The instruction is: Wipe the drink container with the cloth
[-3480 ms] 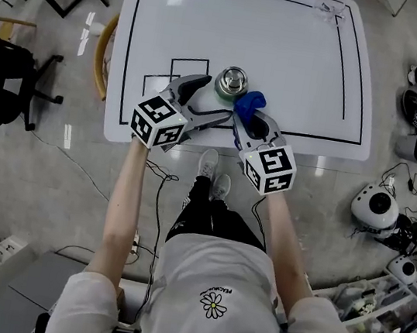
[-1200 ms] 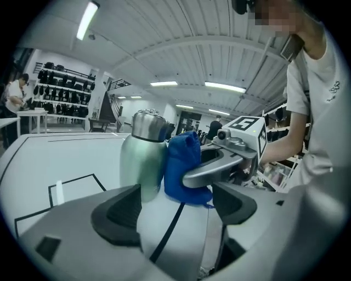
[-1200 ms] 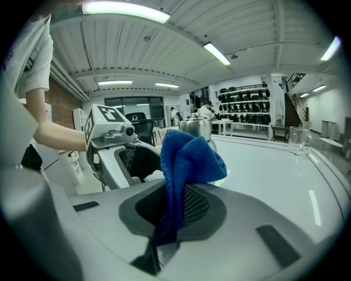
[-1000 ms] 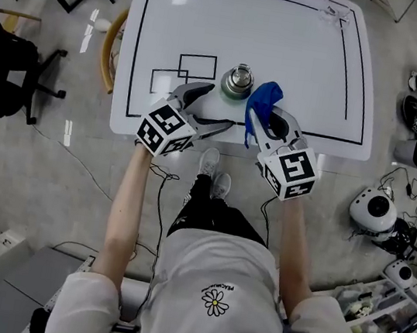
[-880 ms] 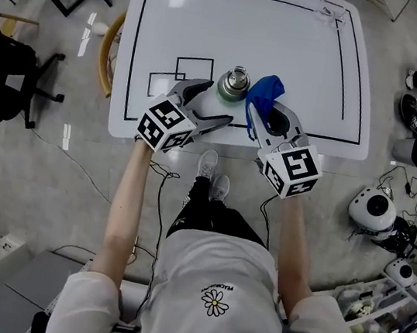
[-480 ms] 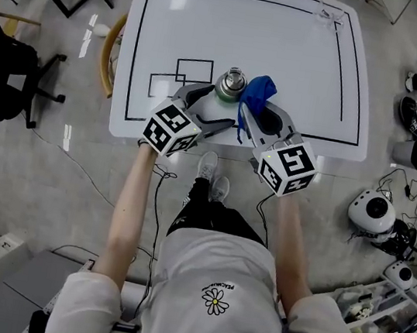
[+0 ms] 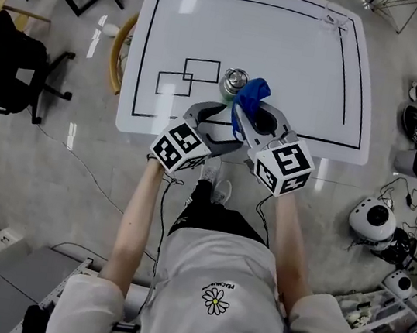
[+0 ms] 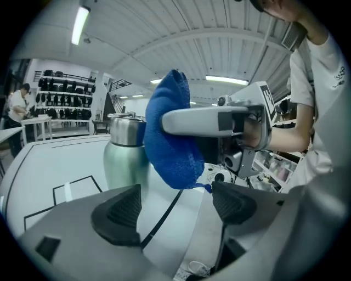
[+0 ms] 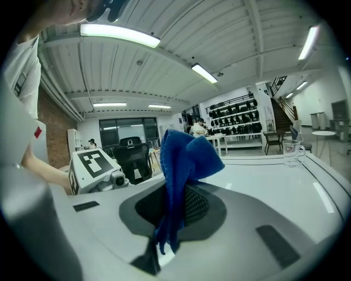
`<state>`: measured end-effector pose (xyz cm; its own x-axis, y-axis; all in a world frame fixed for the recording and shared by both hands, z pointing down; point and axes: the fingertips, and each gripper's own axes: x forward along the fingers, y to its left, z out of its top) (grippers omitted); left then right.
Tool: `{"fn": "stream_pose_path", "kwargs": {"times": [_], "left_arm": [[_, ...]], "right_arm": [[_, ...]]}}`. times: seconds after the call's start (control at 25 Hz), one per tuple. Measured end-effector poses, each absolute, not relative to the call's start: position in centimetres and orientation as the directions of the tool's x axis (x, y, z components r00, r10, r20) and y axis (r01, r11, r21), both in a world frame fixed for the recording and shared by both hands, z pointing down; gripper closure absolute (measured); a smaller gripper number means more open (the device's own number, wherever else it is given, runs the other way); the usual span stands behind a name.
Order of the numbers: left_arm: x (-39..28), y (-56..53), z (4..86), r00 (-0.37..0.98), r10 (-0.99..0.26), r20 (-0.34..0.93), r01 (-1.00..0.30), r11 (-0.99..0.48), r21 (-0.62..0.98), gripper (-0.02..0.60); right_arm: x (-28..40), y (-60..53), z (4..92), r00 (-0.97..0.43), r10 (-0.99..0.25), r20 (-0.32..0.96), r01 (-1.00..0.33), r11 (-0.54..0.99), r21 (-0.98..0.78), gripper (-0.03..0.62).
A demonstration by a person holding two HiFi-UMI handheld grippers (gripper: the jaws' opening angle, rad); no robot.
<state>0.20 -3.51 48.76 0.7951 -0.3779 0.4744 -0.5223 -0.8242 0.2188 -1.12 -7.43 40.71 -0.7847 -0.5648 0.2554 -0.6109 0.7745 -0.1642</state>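
Observation:
A steel drink bottle (image 7: pixel 232 84) stands upright on the white table (image 7: pixel 304 59), near its front middle. In the left gripper view the bottle (image 8: pixel 126 156) is just ahead and to the left. My right gripper (image 7: pixel 238 116) is shut on a blue cloth (image 7: pixel 252 91), which lies against the bottle's right side. The cloth (image 9: pixel 185 159) fills the middle of the right gripper view and hides the bottle there. My left gripper (image 7: pixel 218 127) is open and holds nothing. It hangs short of the bottle over the table's front edge, with its pads (image 8: pixel 117 213) wide apart.
A clear glass (image 7: pixel 331 18) stands at the table's far right corner. Two black outlined rectangles (image 7: pixel 187 77) are marked left of the bottle. A wooden chair (image 7: pixel 119 50) is at the table's left edge. Office chairs and equipment stand on the floor around.
The left gripper, which was round the bottle at first, has drawn back toward the front edge. The right gripper has brought the cloth leftward from beside the bottle onto its side.

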Motion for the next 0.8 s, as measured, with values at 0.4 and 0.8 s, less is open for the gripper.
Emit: {"fn": "stream_pose_path", "kwargs": {"times": [0.4,0.8], "left_arm": [[-3.1,-9.4,49.4,0.743,-0.447,0.499,-0.587,-0.793,0.164,0.186],[0.9,-5.3,49.5,0.795,-0.345,0.498,-0.489,-0.851,0.191,0.187]], "right_arm": [[-1.0,-7.9,40.6,-0.781,-0.565,0.265,-0.614,0.772,-0.165,0.551],[-1.0,-8.0,40.8,-0.763,-0.578,0.29,-0.629,0.767,-0.126,0.551]]}}
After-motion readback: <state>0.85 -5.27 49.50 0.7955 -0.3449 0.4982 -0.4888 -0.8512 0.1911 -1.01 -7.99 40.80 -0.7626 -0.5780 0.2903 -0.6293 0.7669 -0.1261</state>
